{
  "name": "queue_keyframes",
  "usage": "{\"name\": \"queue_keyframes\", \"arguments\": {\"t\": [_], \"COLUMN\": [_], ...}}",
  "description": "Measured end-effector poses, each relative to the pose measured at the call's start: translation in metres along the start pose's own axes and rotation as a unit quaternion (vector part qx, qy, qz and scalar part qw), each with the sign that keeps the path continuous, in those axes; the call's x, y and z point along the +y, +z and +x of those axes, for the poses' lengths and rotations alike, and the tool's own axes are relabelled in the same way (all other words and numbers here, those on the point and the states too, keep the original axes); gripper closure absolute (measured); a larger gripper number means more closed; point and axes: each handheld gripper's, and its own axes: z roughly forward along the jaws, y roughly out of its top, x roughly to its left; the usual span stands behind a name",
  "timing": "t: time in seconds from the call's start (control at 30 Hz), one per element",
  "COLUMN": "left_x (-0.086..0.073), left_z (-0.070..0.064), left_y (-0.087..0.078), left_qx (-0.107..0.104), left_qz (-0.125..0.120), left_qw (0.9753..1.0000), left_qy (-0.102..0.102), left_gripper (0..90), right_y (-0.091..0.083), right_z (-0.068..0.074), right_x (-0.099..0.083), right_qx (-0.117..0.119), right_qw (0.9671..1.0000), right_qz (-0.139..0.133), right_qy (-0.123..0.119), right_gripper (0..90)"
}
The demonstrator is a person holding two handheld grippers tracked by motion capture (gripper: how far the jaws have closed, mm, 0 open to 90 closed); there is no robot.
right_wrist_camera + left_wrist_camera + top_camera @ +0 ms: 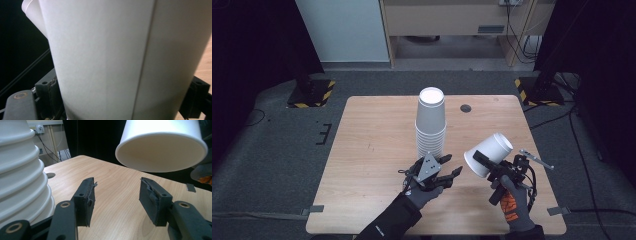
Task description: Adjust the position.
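Right tongs (492,169) clenched on 1 white paper cup (488,154), held tilted in the air over the bench (372,150) near its right front corner. Left tongs (447,172) released, empty, just beside the cup stack (431,125) mid-bench.

White paper cup (488,154) – tilted, held aloft

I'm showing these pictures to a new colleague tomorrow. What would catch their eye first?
Most likely the tall cup stack, upside down near the table's middle. Next, the single cup held tilted in the air by the right hand-held gripper, its mouth turned toward the stack. The left hand-held gripper sits open at the stack's foot, holding nothing.
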Motion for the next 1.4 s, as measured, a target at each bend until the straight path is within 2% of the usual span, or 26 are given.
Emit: {"name": "queue_keyframes", "arguments": {"t": [0.2,0.3,0.63,1.07,1.4], "left_x": [0.003,0.005,0.011,0.017,0.016], "left_z": [0.001,0.001,0.000,-0.003,-0.003], "left_y": [0.005,0.008,0.020,0.029,0.032], "left_qx": [-0.002,-0.003,-0.001,-0.004,-0.003], "left_qz": [-0.007,-0.005,-0.016,-0.039,-0.045], "left_qw": [1.0000,1.0000,0.9999,0.9992,0.9990], "left_qy": [-0.002,0.004,-0.002,0.000,0.004], "left_gripper": [45.1,45.0,45.7,50.2,54.7], "right_y": [0.001,0.001,0.002,0.004,0.006], "right_z": [0.000,0.000,0.000,0.001,0.001], "right_x": [0.000,-0.001,-0.001,-0.003,-0.004], "right_qx": [0.001,0.002,0.007,0.012,0.014], "right_qw": [1.0000,1.0000,0.9999,0.9997,0.9995], "right_qz": [0.002,0.003,0.010,0.017,0.025], "right_qy": [0.002,0.003,0.005,0.012,0.010], "right_gripper": [13.8,13.8,13.8,13.8,13.7]}}
